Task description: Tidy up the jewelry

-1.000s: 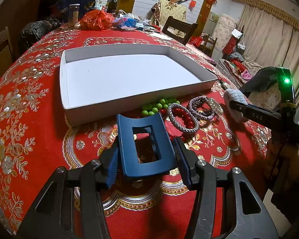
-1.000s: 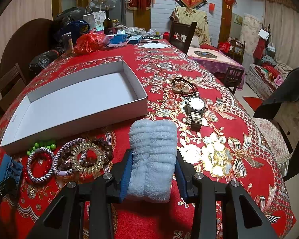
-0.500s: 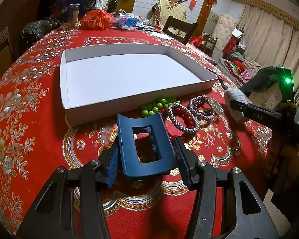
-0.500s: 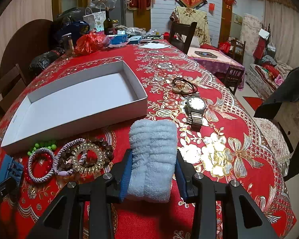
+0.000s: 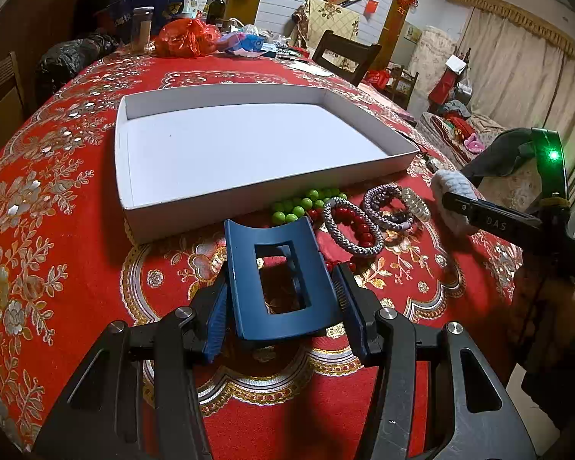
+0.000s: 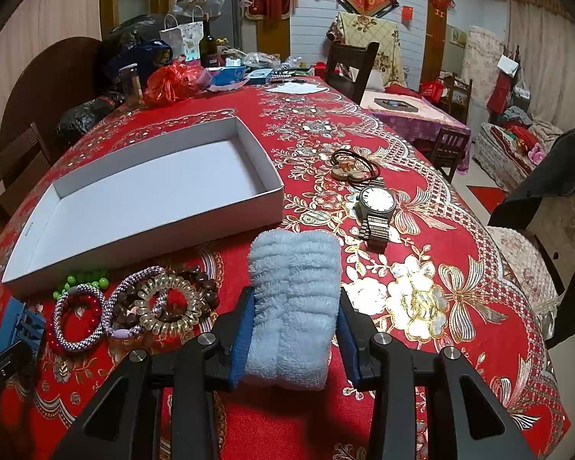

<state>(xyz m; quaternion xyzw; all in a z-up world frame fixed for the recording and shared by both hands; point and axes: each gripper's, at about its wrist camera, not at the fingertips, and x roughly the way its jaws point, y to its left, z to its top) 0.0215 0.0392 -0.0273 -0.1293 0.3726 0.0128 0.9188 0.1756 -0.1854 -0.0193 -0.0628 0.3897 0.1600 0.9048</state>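
My left gripper [image 5: 281, 301] pinches a stiff, slick blue clip [image 5: 278, 280] by its sides; my right gripper [image 6: 293, 331] squeezes a soft, light scrunchie [image 6: 293, 299]. Both hover just short of the empty box [image 5: 249, 195], bracelets [image 6: 134, 306] beside it.

The left gripper [image 5: 283, 299] is sitting low in the centre of its frame, angling downward, its pads clamping a blue hair claw [image 5: 278, 280]. The right gripper [image 6: 293, 326] is likewise pointing downward at bottom centre, its pads squeezing a fluffy light-blue scrunchie [image 6: 293, 303].
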